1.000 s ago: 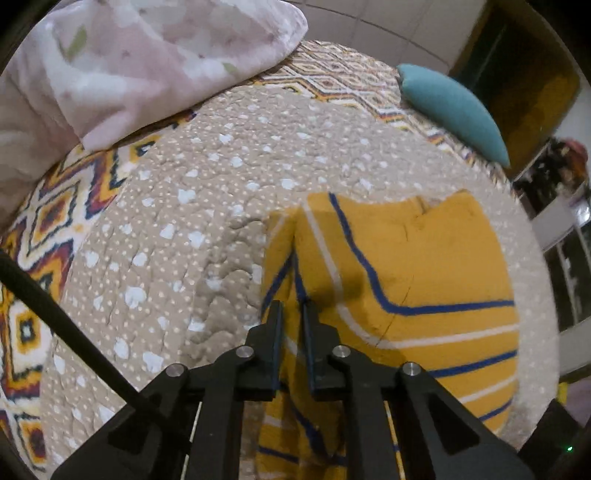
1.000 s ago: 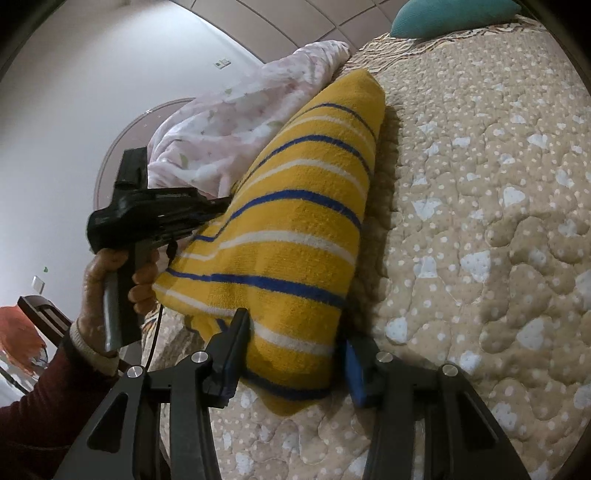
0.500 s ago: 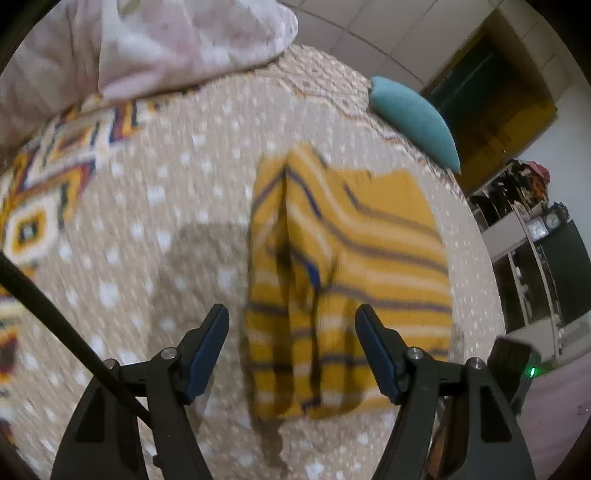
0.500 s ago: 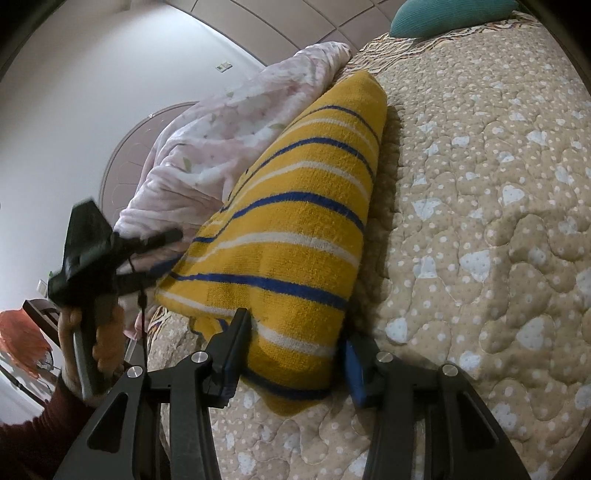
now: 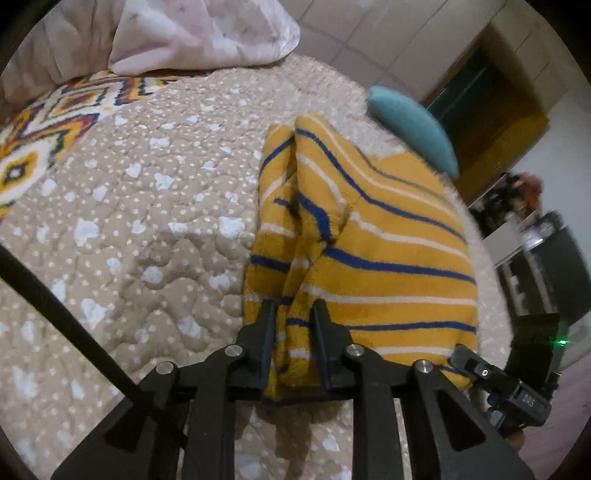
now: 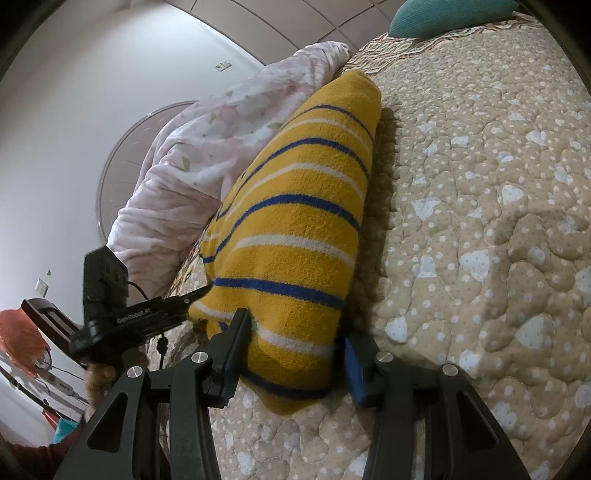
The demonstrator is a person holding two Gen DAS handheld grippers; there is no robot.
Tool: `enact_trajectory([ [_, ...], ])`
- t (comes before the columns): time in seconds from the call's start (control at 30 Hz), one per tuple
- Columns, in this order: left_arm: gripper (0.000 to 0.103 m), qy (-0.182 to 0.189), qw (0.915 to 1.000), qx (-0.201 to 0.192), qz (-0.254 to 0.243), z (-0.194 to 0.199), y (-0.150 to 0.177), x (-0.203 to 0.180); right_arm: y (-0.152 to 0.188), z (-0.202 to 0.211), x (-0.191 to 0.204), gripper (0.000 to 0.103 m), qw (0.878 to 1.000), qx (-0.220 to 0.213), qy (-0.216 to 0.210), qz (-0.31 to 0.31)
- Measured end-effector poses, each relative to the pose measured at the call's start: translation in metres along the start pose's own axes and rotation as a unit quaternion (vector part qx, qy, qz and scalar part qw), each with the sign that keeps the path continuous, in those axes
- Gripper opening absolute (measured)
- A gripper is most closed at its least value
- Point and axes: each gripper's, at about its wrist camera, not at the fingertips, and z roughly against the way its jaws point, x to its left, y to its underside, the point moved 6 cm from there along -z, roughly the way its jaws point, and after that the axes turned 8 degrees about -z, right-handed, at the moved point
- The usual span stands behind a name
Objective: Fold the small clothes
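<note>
A small yellow garment with blue and white stripes (image 5: 369,236) lies bunched on the beige quilted bedspread (image 5: 155,206). My left gripper (image 5: 293,314) is shut on a raised fold at its near left edge. In the right wrist view the same garment (image 6: 303,229) stands up as a thick folded ridge. My right gripper (image 6: 295,328) has its jaws wide, one finger on each side of the garment's near end, pressing the cloth. The left gripper (image 6: 184,295) shows there at the garment's left edge.
A pink floral duvet (image 5: 166,33) is heaped at the far side of the bed. A teal pillow (image 5: 413,129) lies at the far right. A patterned blanket (image 5: 44,122) shows under the quilt at left. The bed edge is at right.
My left gripper was open above the garment half a second ago. It has now dropped and closed on a fold at the garment's left edge. The right gripper has stayed in place.
</note>
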Motion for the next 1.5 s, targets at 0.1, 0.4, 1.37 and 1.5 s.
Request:
enact_trajectory([
  [0.1,0.022,0.039,0.9987,-0.020,0.027,-0.001,0.001,0.008,0.000,0.000,0.000,0.049,1.000,0.000,0.003,0.001],
  [0.4,0.024,0.030,0.9990,-0.034,0.006,-0.001,0.002,0.003,-0.030,0.028,0.020,0.054,0.998,0.022,0.062,-0.018],
  [1.37,0.025,0.056,0.9968,-0.051,0.024,0.005,0.007,0.008,-0.111,-0.186,0.087,0.003,0.987,0.144,-0.005,-0.064],
  [1.5,0.025,0.059,0.9966,-0.052,0.027,0.006,0.008,0.010,-0.117,-0.213,0.099,0.002,0.986,0.155,0.062,-0.013],
])
